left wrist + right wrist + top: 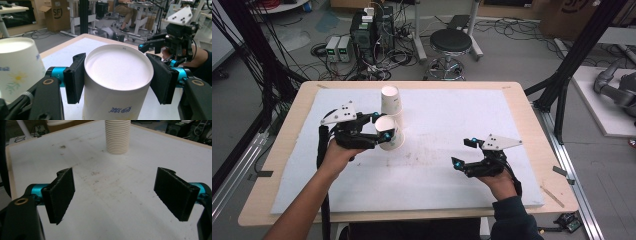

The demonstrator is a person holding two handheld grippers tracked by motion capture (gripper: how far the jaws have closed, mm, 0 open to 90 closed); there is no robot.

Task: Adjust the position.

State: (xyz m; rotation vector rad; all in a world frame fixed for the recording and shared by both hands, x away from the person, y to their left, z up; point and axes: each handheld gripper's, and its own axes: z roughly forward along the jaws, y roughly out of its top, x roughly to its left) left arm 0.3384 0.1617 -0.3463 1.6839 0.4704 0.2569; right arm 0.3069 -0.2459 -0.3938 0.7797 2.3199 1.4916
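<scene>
While the white foam-covered wooden table (452, 125) lies beneath both hands, the left gripper (117, 80) clamps an upturned white paper cup (116, 82) between its pads; a second white paper cup (391, 100) stands just beyond. The right gripper (120, 195) hangs released, jaws wide apart.

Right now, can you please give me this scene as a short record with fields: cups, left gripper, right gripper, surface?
cups: two white paper cups, upside down; held cup, second cup behind it
left gripper: left gripper, fingers around the held cup
right gripper: right gripper, fingers apart, nothing between them
surface: scuffed white foam sheet on a wooden table
</scene>
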